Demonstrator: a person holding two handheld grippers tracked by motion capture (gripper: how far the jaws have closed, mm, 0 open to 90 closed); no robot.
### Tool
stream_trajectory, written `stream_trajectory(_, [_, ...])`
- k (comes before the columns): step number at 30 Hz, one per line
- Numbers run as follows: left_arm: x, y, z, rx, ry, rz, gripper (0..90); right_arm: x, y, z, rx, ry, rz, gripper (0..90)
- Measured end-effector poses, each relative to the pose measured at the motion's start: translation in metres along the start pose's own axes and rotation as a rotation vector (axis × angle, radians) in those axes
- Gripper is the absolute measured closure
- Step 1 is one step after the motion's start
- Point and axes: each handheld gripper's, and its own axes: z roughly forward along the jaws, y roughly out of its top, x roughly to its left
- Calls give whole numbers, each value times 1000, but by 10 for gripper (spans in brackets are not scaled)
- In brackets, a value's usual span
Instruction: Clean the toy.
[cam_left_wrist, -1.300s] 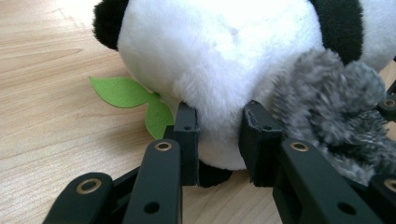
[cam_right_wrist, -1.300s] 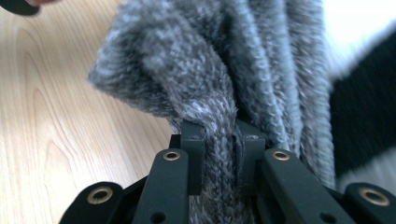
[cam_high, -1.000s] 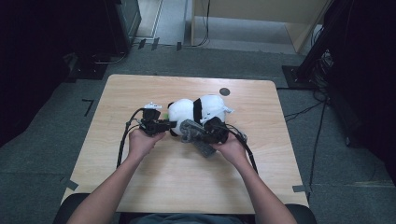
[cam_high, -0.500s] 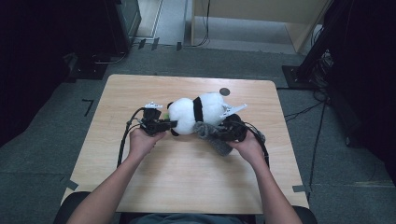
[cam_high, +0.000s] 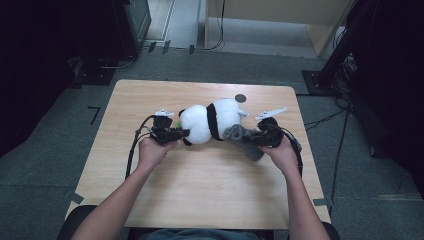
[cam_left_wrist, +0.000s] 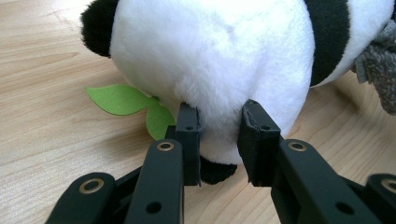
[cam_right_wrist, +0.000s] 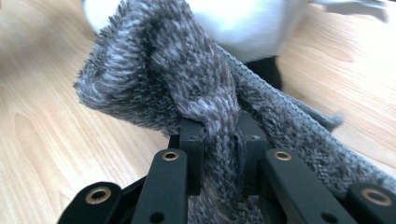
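Plush from a panda toy (cam_high: 207, 121) lying mid-counter (cam_high: 200, 190) is pinched by the left tongs (cam_left_wrist: 219, 140), while a grey fuzzy cloth (cam_right_wrist: 187, 79) beside it is clamped by the right tongs (cam_right_wrist: 219, 154); both are judged soft, light, best gripped by a fold.

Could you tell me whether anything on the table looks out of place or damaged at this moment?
Nothing looks damaged or spilled. The panda lies on its side, pinched at one end by the left gripper. The grey cloth is bunched against its other end, clamped in the right gripper. A green leaf pokes out beneath the panda.
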Motion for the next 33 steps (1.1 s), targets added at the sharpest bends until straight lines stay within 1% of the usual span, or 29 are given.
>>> stream_trajectory(3, [0,0,0,1,1,1,721,-9,-4,-4,-3,-29,33,779])
stream_trajectory(4, [0,0,0,0,2,2,721,-12,-5,-5,-14,-39,42,780])
stream_trajectory(5, [0,0,0,-2,2,2,721,-14,-5,-8,-27,-45,55,781])
stream_trajectory(7, [0,0,0,-8,0,6,721,-16,-4,-13,-74,-56,69,782])
stream_trajectory(10, [-1,0,0,-10,2,12,722,-18,-1,-21,-119,-82,70,782])
stream_trajectory(12, [-2,-1,-1,-10,5,16,724,-17,3,-27,-153,-102,81,784])
stream_trajectory(13, [-3,-1,-1,-9,4,14,725,-16,6,-29,-172,-111,68,785])
stream_trajectory(14, [-3,-1,-2,-10,0,9,725,-14,8,-31,-185,-116,65,785])
stream_trajectory(17, [-6,-3,-5,-5,-1,9,726,-4,22,-34,-256,-110,45,786])
stream_trajectory(19, [-9,-5,-6,-5,0,9,726,2,30,-33,-285,-105,29,786])
stream_trajectory(20, [-9,-5,-7,-8,-2,9,726,5,35,-30,-293,-107,19,786])
stream_trajectory(22, [-9,-6,-6,-9,0,14,723,9,41,-23,-301,-113,17,785])
stream_trajectory(23, [-8,-7,-6,-11,-2,8,720,10,43,-20,-303,-110,17,785])
stream_trajectory(26, [-5,-8,-6,-26,-12,5,687,11,49,-3,-279,-99,27,784])
stream_trajectory(28, [-4,-8,-6,-29,-19,16,658,11,49,2,-276,-102,25,784])
stream_trajectory(29, [-4,-8,-6,-32,-20,23,637,10,49,4,-275,-111,21,784])
stream_trajectory(30, [-4,-8,-6,-36,-17,39,616,10,49,5,-273,-117,18,785])
stream_trajectory(33, [-4,-6,-7,-37,-23,56,530,10,48,8,-269,-133,-1,787])
